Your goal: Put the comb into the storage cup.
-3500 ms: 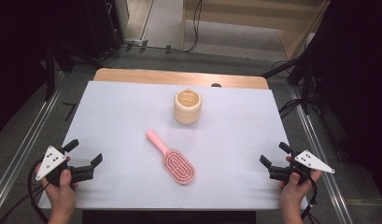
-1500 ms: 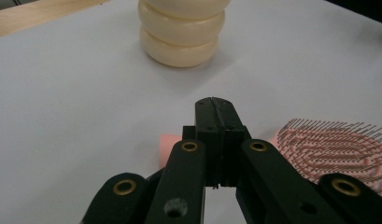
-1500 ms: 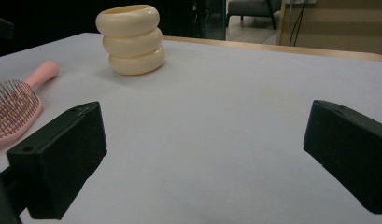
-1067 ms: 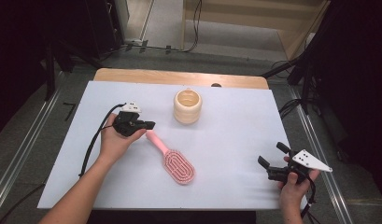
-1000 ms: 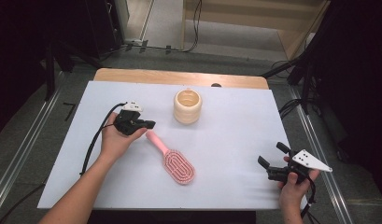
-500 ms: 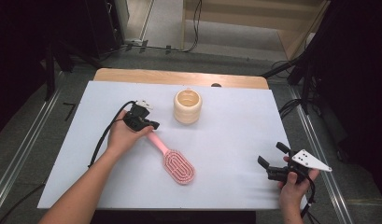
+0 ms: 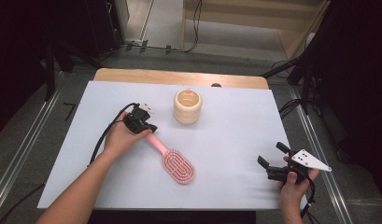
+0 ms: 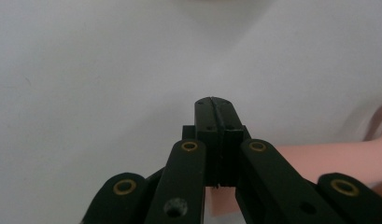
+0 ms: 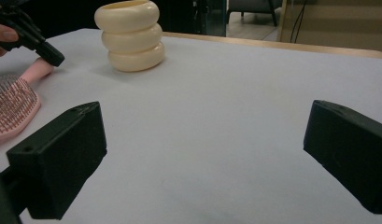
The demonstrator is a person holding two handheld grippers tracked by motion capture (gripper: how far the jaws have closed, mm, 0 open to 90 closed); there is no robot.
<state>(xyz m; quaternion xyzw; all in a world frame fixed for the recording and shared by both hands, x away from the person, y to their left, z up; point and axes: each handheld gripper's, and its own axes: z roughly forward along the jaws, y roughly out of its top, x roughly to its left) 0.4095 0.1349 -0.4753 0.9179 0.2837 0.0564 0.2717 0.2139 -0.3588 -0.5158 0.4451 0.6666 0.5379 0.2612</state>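
Two tools at work. Left tool [image 7: 150, 128] down at the handle end of the pink hairbrush [image 7: 173, 161], mid-worktop [image 7: 235, 121], just beside the cream ribbed cup [image 7: 187, 106]. From the left gripper view: jaws pressed together, nothing between them, pink handle [image 8: 319, 158] behind. Right tool [image 7: 272, 161] near the right edge, jaws spread wide, gripping nothing.

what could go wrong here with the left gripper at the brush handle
The left hand-held gripper has its jaws shut at the handle end of the pink hairbrush, seemingly gripping nothing; it may shove the brush rather than grasp it. A push could slide it. The cream ribbed cup stands close by and could get bumped.
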